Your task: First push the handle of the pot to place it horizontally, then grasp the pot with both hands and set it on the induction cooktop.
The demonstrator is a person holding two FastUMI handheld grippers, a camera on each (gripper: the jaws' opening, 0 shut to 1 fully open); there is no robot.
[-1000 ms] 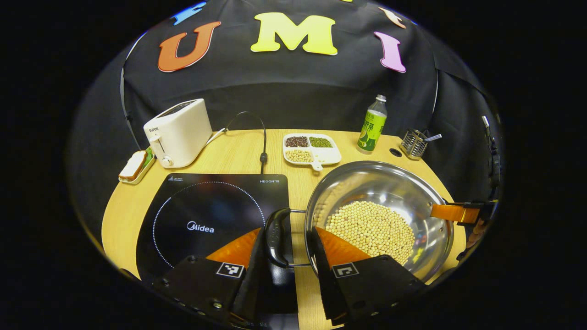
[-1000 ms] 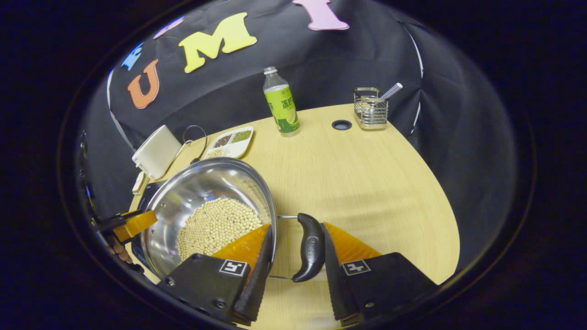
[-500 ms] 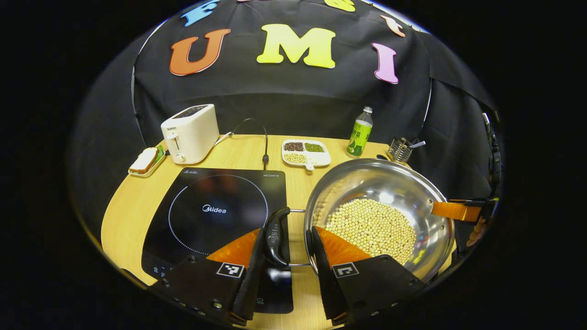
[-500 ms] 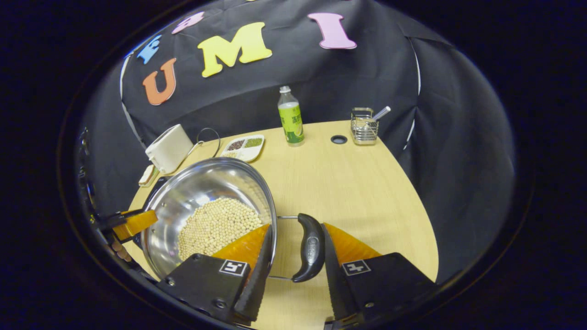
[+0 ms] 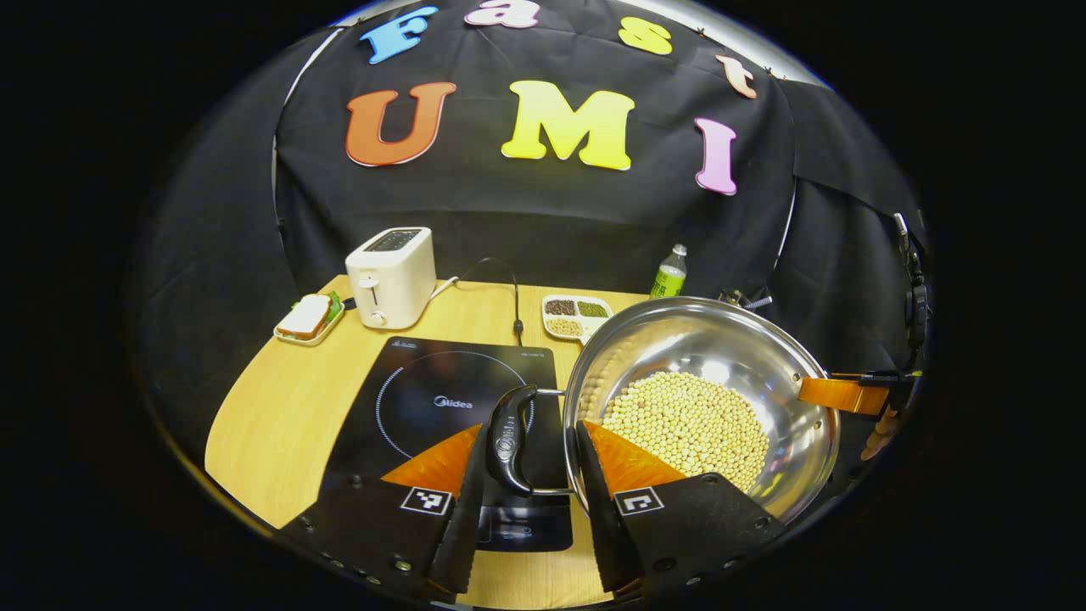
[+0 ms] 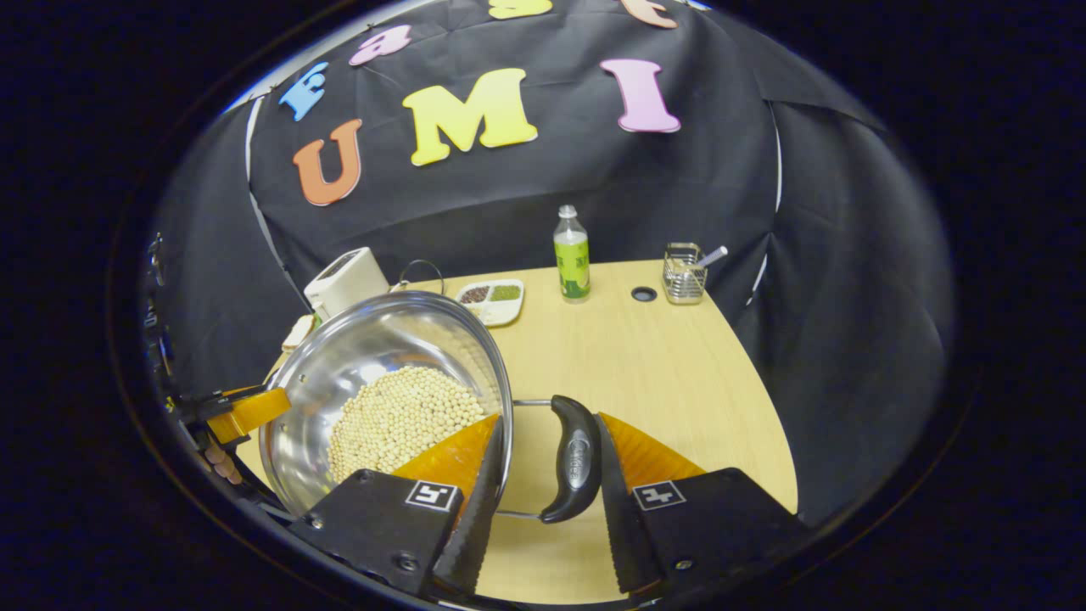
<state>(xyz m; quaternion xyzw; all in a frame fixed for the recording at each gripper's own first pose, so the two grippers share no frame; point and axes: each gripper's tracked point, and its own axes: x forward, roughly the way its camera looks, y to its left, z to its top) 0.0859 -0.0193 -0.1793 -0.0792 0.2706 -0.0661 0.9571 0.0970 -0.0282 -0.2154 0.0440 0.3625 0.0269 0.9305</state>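
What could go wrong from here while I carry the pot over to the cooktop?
1. The pot is open and loaded with loose beans; if one side dips, they may slide and spill.
2. The left gripper and right gripper each straddle a narrow black handle on a wire loop; the grip could slip or the pot could swing.
3. The induction cooktop sits near the bean tray and the cord; a wide swing could knock them.

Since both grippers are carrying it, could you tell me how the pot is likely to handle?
The pot is probably fairly heavy: soybeans cover its bottom. They are loose, so tilting would likely shift them. Its wire-mounted handles may swivel a little.
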